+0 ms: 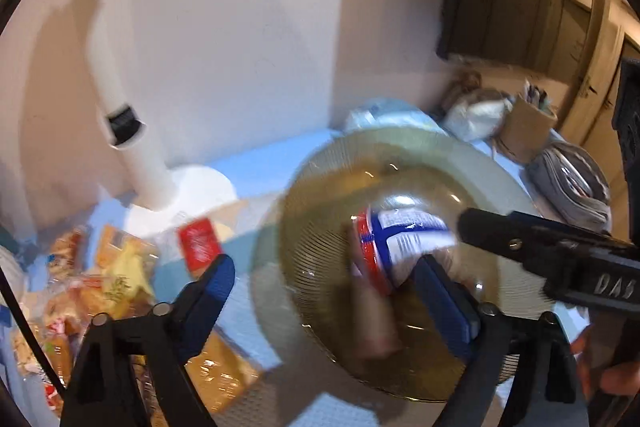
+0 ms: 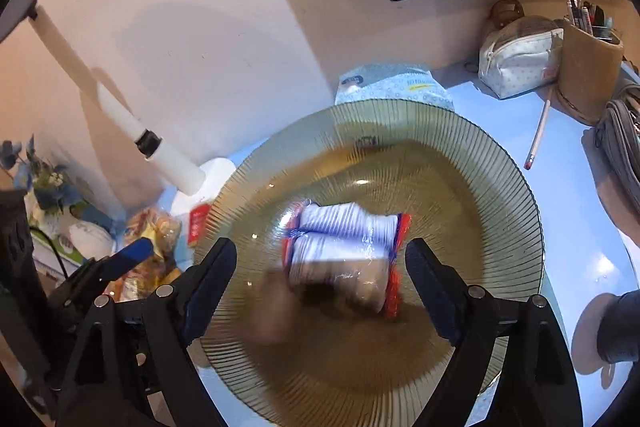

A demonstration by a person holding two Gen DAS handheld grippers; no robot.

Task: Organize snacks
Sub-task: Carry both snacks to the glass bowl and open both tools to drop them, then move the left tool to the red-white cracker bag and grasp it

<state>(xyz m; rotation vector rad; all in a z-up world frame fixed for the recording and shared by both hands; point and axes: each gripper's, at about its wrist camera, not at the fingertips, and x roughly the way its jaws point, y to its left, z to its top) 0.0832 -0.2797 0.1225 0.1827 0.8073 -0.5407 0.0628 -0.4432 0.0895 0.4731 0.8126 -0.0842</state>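
snack packet [image 2: 344, 251] – in glass bowl [image 2: 460, 131] | both grippers' fingers spread, angled down

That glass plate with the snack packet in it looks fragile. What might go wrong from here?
1. Both the left gripper and right gripper hang open right above the ribbed glass plate; a careless dip might knock or chip it.
2. The red-and-white snack packet looks blurred, perhaps still settling, so it may slide.
3. The snack pile beside the plate could get swept aside.

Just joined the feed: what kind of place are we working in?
Probably a home desk against a wall: pen holder, pouch, pencil, plus a glass plate and snack packets.
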